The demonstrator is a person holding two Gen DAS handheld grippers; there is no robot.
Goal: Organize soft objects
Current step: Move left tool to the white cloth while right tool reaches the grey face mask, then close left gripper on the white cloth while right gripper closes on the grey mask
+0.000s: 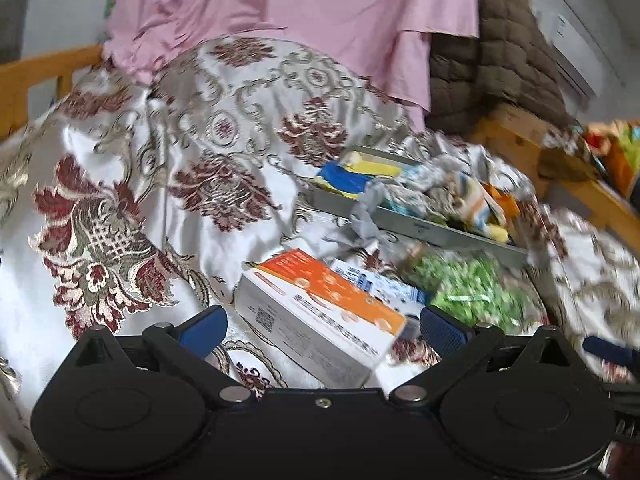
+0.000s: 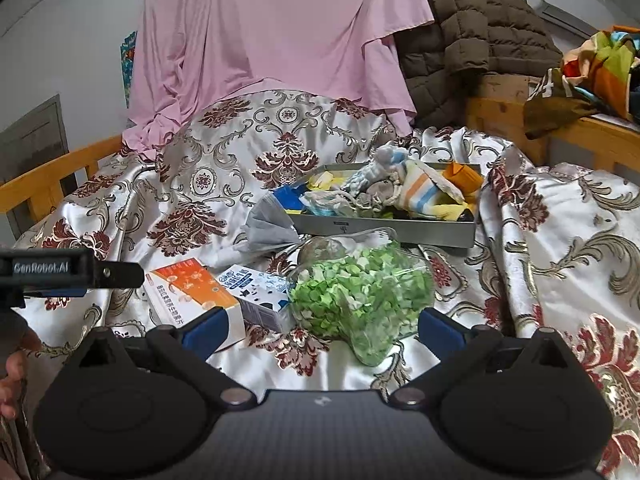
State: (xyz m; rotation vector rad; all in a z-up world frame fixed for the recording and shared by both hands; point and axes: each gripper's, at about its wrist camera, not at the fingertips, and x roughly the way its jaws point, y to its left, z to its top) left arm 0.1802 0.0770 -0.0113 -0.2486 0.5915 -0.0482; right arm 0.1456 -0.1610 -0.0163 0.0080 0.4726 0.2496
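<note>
The bed cover (image 2: pixel 560 240) carries a metal tray (image 2: pixel 384 230) holding the soft cloths (image 2: pixel 400 188); one grey cloth (image 2: pixel 268 228) overhangs its rim. Both hand-held grippers, left (image 1: pixel 322 326) and right (image 2: pixel 322 328), stand wide, empty. Risk: the slippery clear bag of green pieces (image 2: pixel 360 292) could be snagged instead.

- Glossy satin bedspread (image 2: pixel 560 240) under both jaws, woven with raised maroon brocade;
- matt grey metal tray (image 2: pixel 384 228) beyond the right jaws, holding soft knitted cloths (image 2: pixel 424 188);
- clear shiny plastic jar (image 2: pixel 360 292) between them;
- smooth cardboard box (image 1: pixel 320 312) between the left jaws.
</note>
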